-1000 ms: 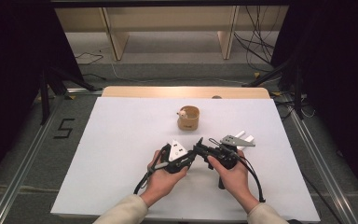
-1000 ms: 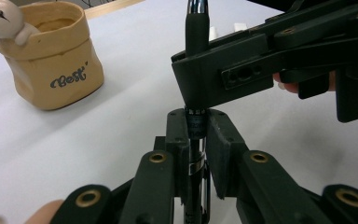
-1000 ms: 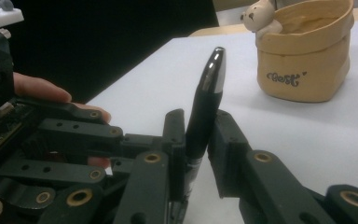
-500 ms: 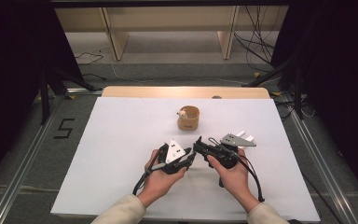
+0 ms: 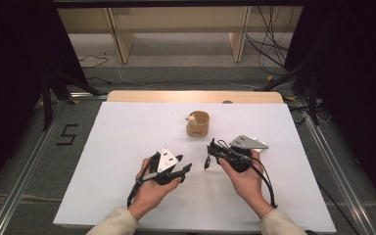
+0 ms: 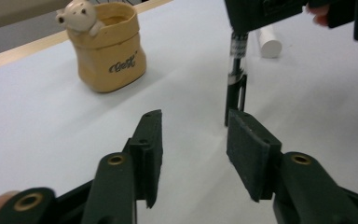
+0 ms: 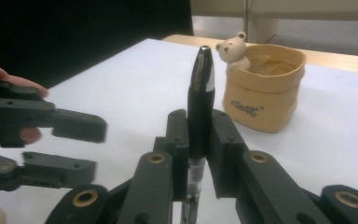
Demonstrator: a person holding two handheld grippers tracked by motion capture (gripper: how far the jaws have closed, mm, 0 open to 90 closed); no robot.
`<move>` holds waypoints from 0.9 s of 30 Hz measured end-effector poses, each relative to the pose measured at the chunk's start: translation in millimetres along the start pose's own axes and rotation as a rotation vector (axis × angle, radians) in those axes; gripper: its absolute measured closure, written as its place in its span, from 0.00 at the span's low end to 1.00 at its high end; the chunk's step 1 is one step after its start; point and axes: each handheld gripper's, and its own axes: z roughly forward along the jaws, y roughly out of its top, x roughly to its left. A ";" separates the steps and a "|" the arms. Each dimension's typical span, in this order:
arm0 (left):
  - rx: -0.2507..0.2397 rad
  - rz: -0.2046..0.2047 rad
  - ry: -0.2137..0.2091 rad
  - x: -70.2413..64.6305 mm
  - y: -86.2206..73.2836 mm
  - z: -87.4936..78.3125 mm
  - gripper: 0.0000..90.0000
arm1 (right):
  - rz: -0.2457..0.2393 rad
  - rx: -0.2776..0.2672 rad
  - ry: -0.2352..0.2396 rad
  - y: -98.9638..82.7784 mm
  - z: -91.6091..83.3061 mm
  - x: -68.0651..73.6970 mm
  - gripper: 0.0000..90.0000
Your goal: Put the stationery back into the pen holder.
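One glossy black pen [image 7: 200, 107] with silver tip, clamped upright in right gripper [image 7: 199, 140] over white table [image 5: 127, 142]. Left gripper [image 6: 193, 140] just opening, empty. One tan pouch-shaped cup [image 5: 198, 124], bear figurine on rim.

The high view looks forward and down from above the person's side of the desk [image 5: 127, 147], taking in the whole white top from well back. Each gripper view sits low and close behind its own jaws, looking across the desk. All three share the tan bear pot [image 5: 198, 123] [image 6: 108, 44] [image 7: 264, 86].
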 end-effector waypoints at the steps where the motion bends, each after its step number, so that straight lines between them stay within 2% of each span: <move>1: 0.011 -0.008 0.004 1.5 -1.1 -1.1 0.55 | -0.003 0.005 -0.008 1.3 0.0 -0.3 0.88; 9: 0.068 -0.030 0.023 12.8 -9.6 -8.3 0.48 | -0.018 0.026 -0.059 9.7 1.1 -5.5 0.88; 14: 0.082 -0.048 0.036 19.5 -13.7 -13.0 0.46 | -0.029 0.038 -0.081 14.3 3.5 -8.1 0.88; 27: 0.117 -0.055 0.061 31.5 -22.3 -21.9 0.42 | -0.048 0.066 -0.109 24.1 14.2 -12.3 0.88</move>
